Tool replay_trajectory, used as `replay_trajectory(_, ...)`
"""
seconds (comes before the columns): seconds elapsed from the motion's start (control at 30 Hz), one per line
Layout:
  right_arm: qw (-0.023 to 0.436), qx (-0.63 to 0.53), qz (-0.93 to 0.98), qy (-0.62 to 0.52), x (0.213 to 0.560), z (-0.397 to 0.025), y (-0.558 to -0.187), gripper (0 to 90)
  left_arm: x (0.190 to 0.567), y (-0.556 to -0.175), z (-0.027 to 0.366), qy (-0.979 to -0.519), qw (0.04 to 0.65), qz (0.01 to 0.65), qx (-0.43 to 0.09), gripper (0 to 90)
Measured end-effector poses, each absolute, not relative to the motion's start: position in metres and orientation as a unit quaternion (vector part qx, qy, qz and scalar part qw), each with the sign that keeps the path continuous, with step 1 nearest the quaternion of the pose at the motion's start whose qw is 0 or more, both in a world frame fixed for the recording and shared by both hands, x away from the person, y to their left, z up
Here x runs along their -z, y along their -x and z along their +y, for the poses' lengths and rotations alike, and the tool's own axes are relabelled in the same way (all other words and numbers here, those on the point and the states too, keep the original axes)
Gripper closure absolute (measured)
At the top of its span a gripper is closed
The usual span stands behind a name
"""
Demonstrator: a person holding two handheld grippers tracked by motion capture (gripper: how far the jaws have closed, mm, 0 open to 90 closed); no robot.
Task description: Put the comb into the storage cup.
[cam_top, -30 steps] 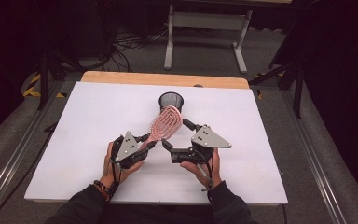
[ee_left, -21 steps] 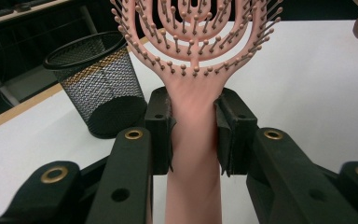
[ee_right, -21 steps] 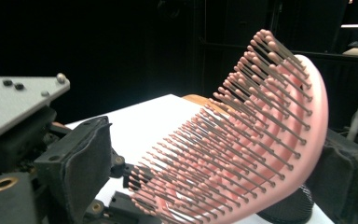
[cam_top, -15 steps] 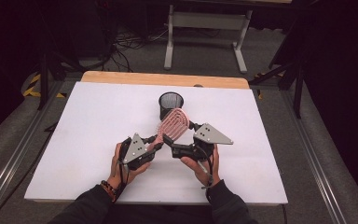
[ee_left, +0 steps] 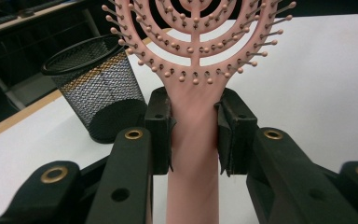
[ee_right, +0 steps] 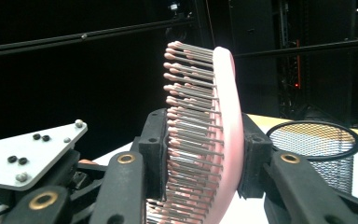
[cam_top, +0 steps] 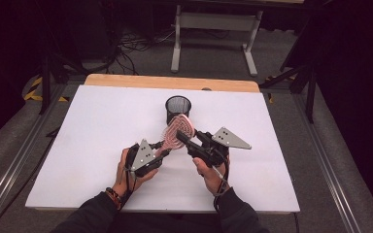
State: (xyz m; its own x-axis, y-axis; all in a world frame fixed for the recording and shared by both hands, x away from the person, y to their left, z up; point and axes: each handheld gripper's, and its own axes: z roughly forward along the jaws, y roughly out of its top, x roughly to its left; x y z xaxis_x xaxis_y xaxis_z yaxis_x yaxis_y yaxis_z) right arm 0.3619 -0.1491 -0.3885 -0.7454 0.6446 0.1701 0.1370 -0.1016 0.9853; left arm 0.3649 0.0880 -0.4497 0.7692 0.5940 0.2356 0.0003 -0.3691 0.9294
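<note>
We see a dark room, grey carpet floor point(cam_top: 223, 63), white table point(cam_top: 92, 131) with wooden edge point(cam_top: 170, 82), metal stand point(cam_top: 213, 22), cables point(cam_top: 136, 43) behind

1. High view: fixed above the near edge of the white table point(cam_top: 77, 145), facing forward and down, far enough to take in the whole tabletop and the floor beyond.
2. Left gripper view: riding on the left gripper point(ee_left: 195, 135), looking along its jaws, very close to the pink hairbrush point(ee_left: 193, 70).
3. Right gripper view: riding on the right gripper point(ee_right: 200, 154), aimed low across the table, edge-on to the hairbrush point(ee_right: 209, 126) bristles.
4. Shared by all three: hairbrush point(cam_top: 177, 132) and black mesh cup point(cam_top: 178, 108) point(ee_left: 93, 88) point(ee_right: 319, 149).
</note>
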Motion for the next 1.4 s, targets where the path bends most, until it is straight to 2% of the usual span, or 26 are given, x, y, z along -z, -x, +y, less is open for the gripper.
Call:
replay_trajectory(0.5, 0.182, -0.678, 0.646, -0.299, 0.386, -0.148, -0.356, 63.6, 0.449, -0.363, 0.087, -0.777, 0.528, 0.181, -0.292, 68.2)
replay_trajectory(0.77, 0.205, -0.676, 0.650, -0.281, 0.382, -0.149, -0.351, 64.0, 0.446, -0.360, 0.088, -0.781, 0.524, 0.168, -0.295, 63.0)
replay_trajectory(0.93, 0.211, -0.676, 0.653, -0.270, 0.381, -0.149, -0.349, 64.4, 0.446, -0.359, 0.088, -0.782, 0.527, 0.167, -0.287, 51.7)
replay_trajectory(1.03, 0.211, -0.676, 0.652, -0.270, 0.380, -0.151, -0.348, 64.5, 0.446, -0.360, 0.088, -0.777, 0.527, 0.183, -0.291, 34.9)
replay_trajectory(1.17, 0.218, -0.676, 0.650, -0.270, 0.379, -0.154, -0.348, 64.8, 0.447, -0.363, 0.092, -0.775, 0.543, 0.188, -0.264, 21.5)
replay_trajectory(1.4, 0.237, -0.670, 0.649, -0.271, 0.375, -0.162, -0.347, 64.9, 0.443, -0.362, 0.101, -0.769, 0.562, 0.182, -0.245, 14.9)
